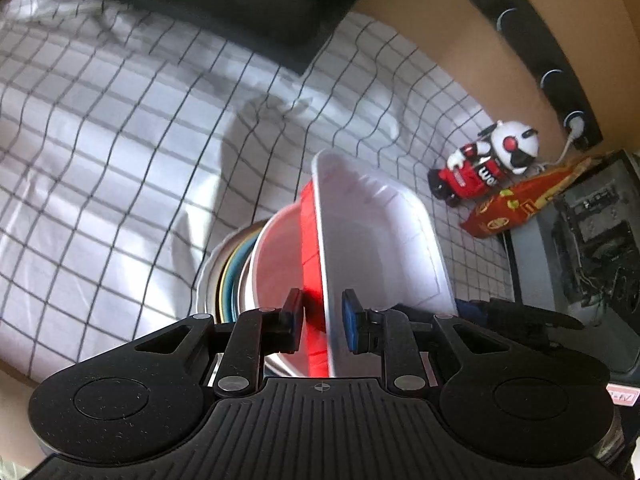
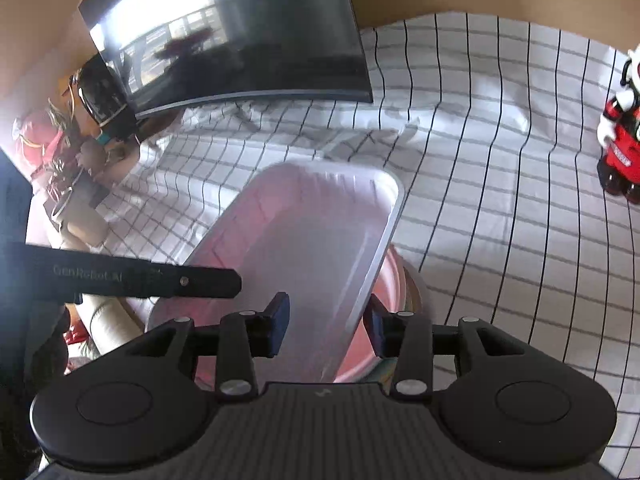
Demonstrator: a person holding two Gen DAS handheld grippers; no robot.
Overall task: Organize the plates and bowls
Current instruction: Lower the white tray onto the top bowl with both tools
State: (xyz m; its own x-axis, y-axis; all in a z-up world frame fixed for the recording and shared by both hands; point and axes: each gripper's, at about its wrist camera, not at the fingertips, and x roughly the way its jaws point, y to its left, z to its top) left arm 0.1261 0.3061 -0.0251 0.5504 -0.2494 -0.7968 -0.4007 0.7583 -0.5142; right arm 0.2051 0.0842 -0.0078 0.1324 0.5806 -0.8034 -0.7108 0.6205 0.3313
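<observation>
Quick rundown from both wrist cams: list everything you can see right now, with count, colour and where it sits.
white tray: 1, white rectangular, tilted on top of the stack, between both grippers' fingers
red bowl: 1, red outside, directly under the tray
stacked plates: several, white, yellow and teal rims, below the bowl; exact count unclear
checked cloth: 1, white with black grid, under everything
monitor: 1, dark curved screen, at the back
toy robot: 1, red, white and black, on the cloth by the wall
snack bag: 1, orange-red, beside the toy
power strip: 1, black, on the wall
left gripper: 1, black, blue pads, straddling the tray rim, small gaps
right gripper: 1, black, straddling the tray rim, open
</observation>
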